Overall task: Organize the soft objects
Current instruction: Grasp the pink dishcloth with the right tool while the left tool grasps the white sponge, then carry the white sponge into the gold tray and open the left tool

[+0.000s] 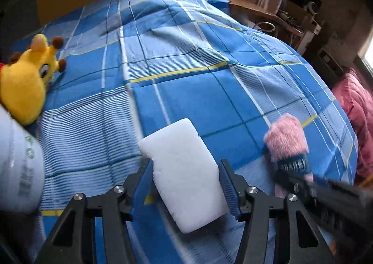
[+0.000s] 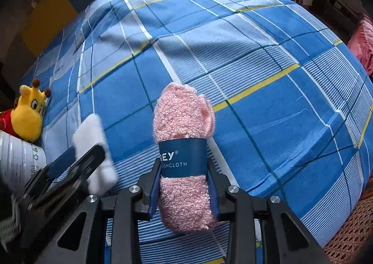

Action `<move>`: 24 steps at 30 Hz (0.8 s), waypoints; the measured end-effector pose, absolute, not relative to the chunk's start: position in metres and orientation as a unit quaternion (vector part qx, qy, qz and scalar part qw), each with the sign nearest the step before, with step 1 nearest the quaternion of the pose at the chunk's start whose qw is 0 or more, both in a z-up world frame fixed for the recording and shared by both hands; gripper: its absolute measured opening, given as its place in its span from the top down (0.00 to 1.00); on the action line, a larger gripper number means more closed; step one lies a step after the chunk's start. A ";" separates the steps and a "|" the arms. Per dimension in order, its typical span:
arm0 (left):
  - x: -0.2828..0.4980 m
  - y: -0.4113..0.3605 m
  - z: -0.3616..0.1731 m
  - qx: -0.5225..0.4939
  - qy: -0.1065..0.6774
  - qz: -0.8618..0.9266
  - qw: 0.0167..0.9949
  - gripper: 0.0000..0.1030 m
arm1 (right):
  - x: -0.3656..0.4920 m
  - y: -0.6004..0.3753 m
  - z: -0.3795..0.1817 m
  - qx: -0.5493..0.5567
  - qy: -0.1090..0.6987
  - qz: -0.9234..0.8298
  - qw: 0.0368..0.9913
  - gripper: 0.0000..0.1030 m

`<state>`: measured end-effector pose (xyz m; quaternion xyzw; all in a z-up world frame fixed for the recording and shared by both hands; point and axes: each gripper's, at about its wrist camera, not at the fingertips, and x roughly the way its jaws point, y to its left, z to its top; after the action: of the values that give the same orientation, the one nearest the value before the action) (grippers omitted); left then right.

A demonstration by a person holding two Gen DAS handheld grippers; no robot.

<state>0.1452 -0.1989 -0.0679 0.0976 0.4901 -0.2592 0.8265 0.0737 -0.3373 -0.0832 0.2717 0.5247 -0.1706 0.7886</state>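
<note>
On the bed's blue checked cover (image 1: pixel 186 72) lie 1 yellow plush giraffe (image 1: pixel 30 77) and 1 white printed plastic-wrapped roll (image 1: pixel 16 161), its print unreadable. The left claw (image 1: pixel 186 170) has 1 white rectangular foam sponge (image 1: pixel 184 175) between its jaws; whether the pads press cannot be told. The right claw (image 2: pixel 184 173) is clenched on 1 pink fluffy rolled dishcloth (image 2: pixel 184 124), whose blue paper band (image 2: pixel 183 157) reads "DISHCLOTH".

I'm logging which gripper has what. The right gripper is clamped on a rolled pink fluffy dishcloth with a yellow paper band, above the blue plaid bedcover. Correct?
Nearly. The right gripper is clamped on the rolled pink fluffy dishcloth above the blue plaid bedcover, but its paper band is dark blue, not yellow. The right wrist view shows it.
</note>
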 end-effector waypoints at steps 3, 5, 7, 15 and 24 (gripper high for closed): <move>0.128 -0.174 -0.061 0.101 0.471 -0.280 0.831 0.44 | 0.080 -0.330 -0.087 0.252 0.538 -0.167 0.787 0.66; 0.114 -0.156 -0.059 0.107 0.462 -0.286 0.833 0.44 | 0.082 -0.327 -0.087 0.240 0.540 -0.168 0.789 0.66; 0.099 -0.149 -0.058 0.112 0.452 -0.281 0.839 0.44 | 0.084 -0.325 -0.090 0.232 0.545 -0.167 0.788 0.64; 0.054 -0.092 -0.036 0.106 0.408 -0.255 0.870 0.44 | 0.095 -0.294 -0.093 0.140 0.562 -0.180 0.795 0.59; 0.032 -0.041 -0.015 0.083 0.392 -0.222 0.889 0.44 | 0.092 -0.288 -0.092 0.127 0.558 -0.179 0.800 0.60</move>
<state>0.0324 -0.0410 -0.0154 0.0830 0.3916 -0.2224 0.8890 0.0916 -0.2883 -0.0924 0.1274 0.5582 -0.1791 0.8000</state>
